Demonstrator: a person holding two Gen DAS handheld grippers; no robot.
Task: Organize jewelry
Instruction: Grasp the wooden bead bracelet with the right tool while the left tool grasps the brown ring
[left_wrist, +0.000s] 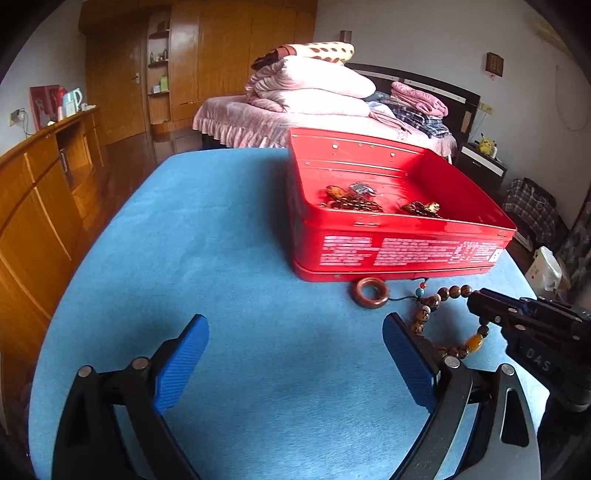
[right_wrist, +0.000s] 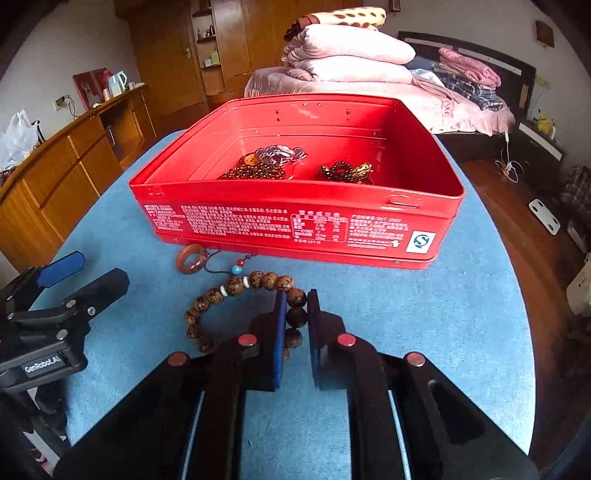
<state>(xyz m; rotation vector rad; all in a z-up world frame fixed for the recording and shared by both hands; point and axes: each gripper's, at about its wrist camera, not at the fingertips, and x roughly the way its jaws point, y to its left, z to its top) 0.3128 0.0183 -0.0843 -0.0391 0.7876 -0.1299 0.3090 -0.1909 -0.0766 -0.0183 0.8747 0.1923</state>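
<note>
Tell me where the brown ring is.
The brown ring lies on the blue table, touching the red tin's front left corner, just beyond the bead bracelet.

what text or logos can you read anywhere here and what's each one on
"GenRobot.AI": on the left tongs' body, right wrist view.
"DAS": on the right tongs' body, left wrist view; possibly cut off.
"S" logo: white square sticker on the red tin.
White print block on the tin's side: too small to read.

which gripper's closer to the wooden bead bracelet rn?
Right. The right gripper has its fingers closed around beads on the wooden bead bracelet. The left gripper is open, empty, just beside the bracelet on the blue table cover.
</note>
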